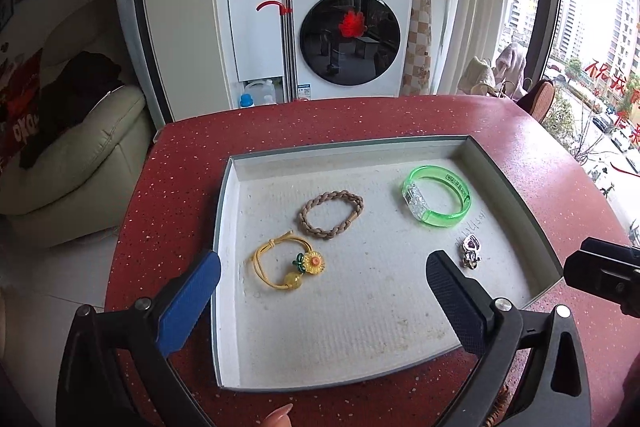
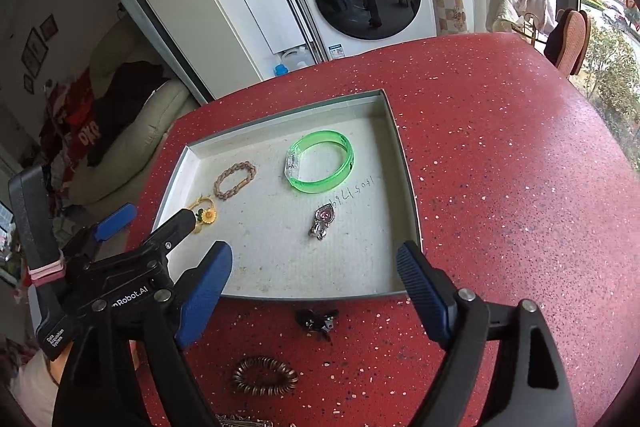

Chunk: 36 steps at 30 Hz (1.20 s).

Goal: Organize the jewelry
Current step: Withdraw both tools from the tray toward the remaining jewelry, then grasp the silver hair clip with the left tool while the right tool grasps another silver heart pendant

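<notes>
A shallow white tray [image 1: 236, 219] [image 2: 404, 163] lies on the red table. In it lie a green bangle [image 1: 437, 195] [image 2: 321, 161], a braided tan hair tie [image 1: 331, 213] [image 2: 235, 179], a yellow sunflower hair tie [image 1: 290, 265] [image 2: 205, 213] and a silver heart pendant [image 1: 470, 251] [image 2: 322, 221]. My left gripper [image 1: 323, 269] is open and empty above the tray's near half. My right gripper [image 2: 314, 261] is open and empty over the tray's near edge. A small dark clip [image 2: 317, 321] and a bronze spiral hair tie [image 2: 265, 375] lie on the table below it.
The left gripper's body [image 2: 120, 279] shows at the left of the right wrist view. The table's far edge drops off toward a washing machine [image 1: 348, 31], a sofa [image 1: 76, 143] on the left and a window on the right.
</notes>
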Each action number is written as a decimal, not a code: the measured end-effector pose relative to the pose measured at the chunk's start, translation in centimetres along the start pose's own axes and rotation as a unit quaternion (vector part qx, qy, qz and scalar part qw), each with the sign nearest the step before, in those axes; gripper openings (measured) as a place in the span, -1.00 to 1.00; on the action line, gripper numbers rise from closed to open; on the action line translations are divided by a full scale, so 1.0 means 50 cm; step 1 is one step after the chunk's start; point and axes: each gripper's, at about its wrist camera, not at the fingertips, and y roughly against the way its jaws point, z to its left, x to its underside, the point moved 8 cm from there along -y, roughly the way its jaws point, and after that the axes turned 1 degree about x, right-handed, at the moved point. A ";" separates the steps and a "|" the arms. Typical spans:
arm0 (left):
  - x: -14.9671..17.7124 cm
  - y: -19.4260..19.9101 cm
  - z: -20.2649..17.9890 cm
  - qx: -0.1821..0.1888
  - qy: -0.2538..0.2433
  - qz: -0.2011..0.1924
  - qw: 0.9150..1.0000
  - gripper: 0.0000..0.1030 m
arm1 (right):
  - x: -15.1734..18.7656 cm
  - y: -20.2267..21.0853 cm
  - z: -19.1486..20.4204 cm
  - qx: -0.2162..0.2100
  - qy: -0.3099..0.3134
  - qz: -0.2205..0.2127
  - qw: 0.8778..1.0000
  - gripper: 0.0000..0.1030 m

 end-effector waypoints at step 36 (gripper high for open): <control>0.308 0.157 -0.150 0.066 -0.107 0.065 0.990 1.00 | 0.274 0.065 -0.099 0.067 0.008 0.069 0.995 0.73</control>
